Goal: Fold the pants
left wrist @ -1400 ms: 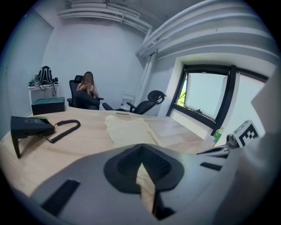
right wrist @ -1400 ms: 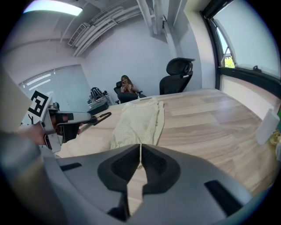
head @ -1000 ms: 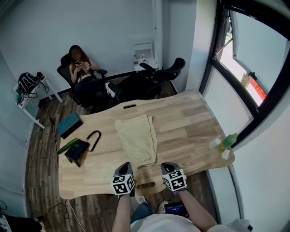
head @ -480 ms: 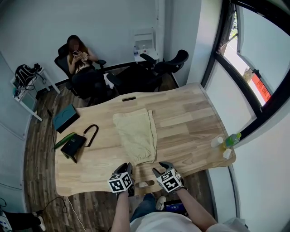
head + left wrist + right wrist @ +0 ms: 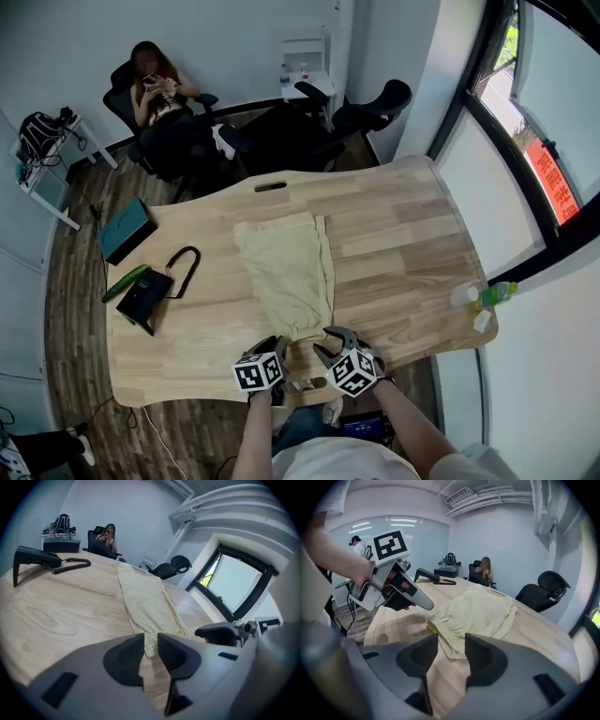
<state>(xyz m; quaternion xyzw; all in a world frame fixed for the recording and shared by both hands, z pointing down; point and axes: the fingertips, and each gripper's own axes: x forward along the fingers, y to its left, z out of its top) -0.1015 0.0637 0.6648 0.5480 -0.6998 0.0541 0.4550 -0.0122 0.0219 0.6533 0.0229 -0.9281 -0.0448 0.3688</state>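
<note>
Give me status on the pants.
Left gripper, right gripper: jaws just opening, nothing gripped. Pants flat on table, near end just ahead. Nothing in the way.

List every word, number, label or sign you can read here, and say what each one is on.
No text is readable in any view.
Red sign, far right of the head view: pale characters, too blurred to read.
Green bottle: label too small to read.
Marker cubes: black-and-white square patterns, no words or numbers.
</note>
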